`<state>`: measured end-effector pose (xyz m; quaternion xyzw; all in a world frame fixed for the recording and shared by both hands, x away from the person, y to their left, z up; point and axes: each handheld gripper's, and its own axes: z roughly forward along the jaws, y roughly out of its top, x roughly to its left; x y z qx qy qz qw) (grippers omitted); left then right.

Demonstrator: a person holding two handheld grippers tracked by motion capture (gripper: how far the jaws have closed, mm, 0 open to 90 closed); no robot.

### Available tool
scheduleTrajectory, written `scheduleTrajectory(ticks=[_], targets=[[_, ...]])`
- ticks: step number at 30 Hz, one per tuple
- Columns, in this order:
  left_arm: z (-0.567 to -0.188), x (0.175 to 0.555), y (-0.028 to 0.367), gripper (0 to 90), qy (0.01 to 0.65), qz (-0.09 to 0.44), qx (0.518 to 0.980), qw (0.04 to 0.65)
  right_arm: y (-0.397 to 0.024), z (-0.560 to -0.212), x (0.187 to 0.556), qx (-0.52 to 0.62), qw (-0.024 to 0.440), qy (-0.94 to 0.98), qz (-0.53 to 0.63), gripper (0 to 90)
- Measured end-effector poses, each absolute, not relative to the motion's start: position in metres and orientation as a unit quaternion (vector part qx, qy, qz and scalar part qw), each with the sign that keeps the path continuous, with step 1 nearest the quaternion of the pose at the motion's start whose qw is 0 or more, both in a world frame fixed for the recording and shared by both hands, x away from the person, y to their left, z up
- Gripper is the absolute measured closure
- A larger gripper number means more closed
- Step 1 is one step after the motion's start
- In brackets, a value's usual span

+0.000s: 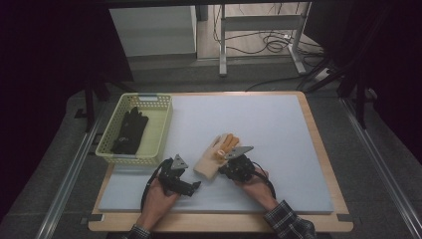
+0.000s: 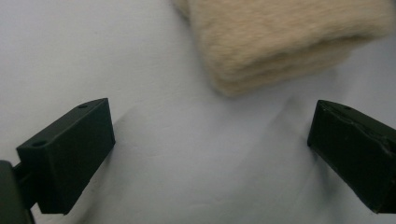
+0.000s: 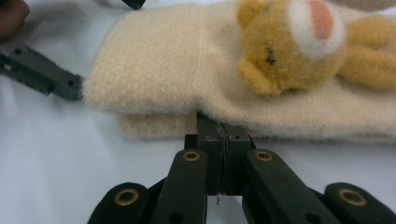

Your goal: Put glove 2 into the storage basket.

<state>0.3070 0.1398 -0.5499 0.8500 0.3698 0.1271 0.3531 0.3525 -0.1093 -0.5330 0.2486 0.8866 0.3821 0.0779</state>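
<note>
A cream glove (image 1: 215, 157) with a bear face lies on the grey mat (image 1: 278, 129), cuff toward the person, fingers pointing away. The right gripper (image 3: 212, 126), jaws pressed together, noses its near edge; the left gripper (image 1: 175, 172), spread, waits just beside the cuff.

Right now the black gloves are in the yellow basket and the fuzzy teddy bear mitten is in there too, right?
Not quite. The black gloves do lie in the yellow basket, but the teddy bear mitten lies on the pale mat outside it, as the high view shows.
</note>
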Motion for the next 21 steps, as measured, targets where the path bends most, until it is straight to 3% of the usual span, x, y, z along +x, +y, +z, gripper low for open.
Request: scheduleTrajectory(ticks=[6,10,15,21], targets=[[-0.55,0.307,0.14,0.7,0.369,0.128,0.851,0.353,-0.101,-0.534,0.356,0.246,0.08,0.887,0.383,86.6],[-0.55,0.307,0.14,0.7,0.368,0.128,0.85,0.353,-0.103,-0.531,0.354,0.241,0.085,0.89,0.377,80.8],[-0.55,0.307,0.14,0.7,0.368,0.128,0.85,0.353,-0.114,-0.524,0.351,0.241,0.11,0.89,0.371,66.1],[-0.55,0.307,0.14,0.7,0.369,0.128,0.85,0.353,-0.139,-0.52,0.354,0.263,0.138,0.878,0.374,40.7]])
